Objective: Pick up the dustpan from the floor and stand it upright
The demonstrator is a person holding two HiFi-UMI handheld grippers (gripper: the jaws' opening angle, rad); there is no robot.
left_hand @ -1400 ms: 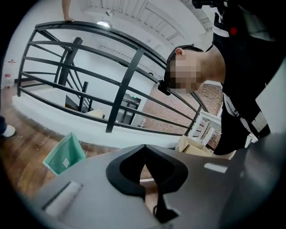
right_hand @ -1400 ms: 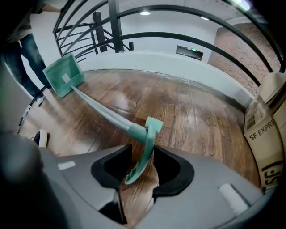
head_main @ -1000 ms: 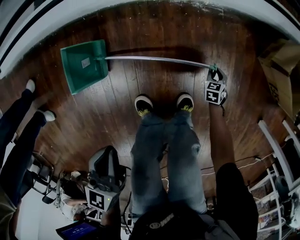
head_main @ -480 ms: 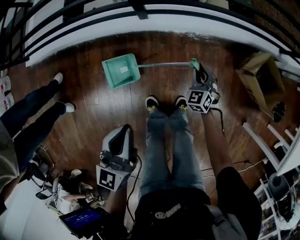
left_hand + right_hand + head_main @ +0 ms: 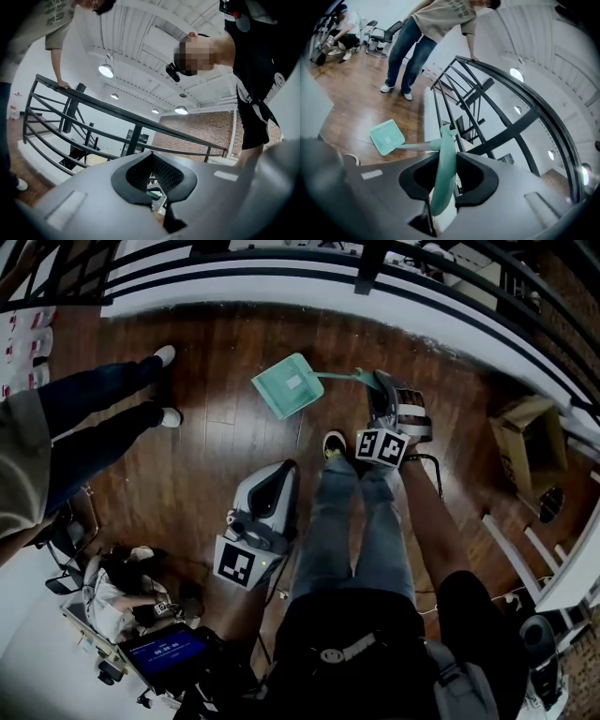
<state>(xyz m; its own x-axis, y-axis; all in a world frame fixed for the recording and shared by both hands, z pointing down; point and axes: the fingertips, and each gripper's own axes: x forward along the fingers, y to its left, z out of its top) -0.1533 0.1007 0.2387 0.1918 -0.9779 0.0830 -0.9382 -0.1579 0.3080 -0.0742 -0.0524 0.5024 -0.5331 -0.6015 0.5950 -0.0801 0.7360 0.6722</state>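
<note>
1. The railing (image 5: 513, 129) is the biggest hazard. It runs close in front, so I judge that swinging the long shaft upright could knock it against the bars. A bystander (image 5: 94, 409) leans on the railing well off to the left, likely out of reach.
2. The dustpan (image 5: 288, 385) hangs out ahead of the person's shoes (image 5: 335, 444), carried by its far end, with the pan near the railing's base. Whether its lip touches anything below, I cannot tell. The pan's weight sits at the far end of a thin shaft, so it could sag or twist as it is tipped up.
3. The right tool (image 5: 443, 180) is clamped on the dustpan's green grip (image 5: 443, 154). The grip is rounded and smooth-looking, so it could turn or slide between the jaws, and the dustpan would drop.
4. The left tool (image 5: 152, 161) has its jaws together on nothing and is held low beside the left leg. As it stands, it cannot steady the shaft.
5. For writing, a pale sticker (image 5: 387, 139) sits on the pan, with print too small to read. The marker cubes (image 5: 382, 446) carry black-and-white squares and no words. A blue screen (image 5: 161, 652) shows pale characters that are not legible.
</note>
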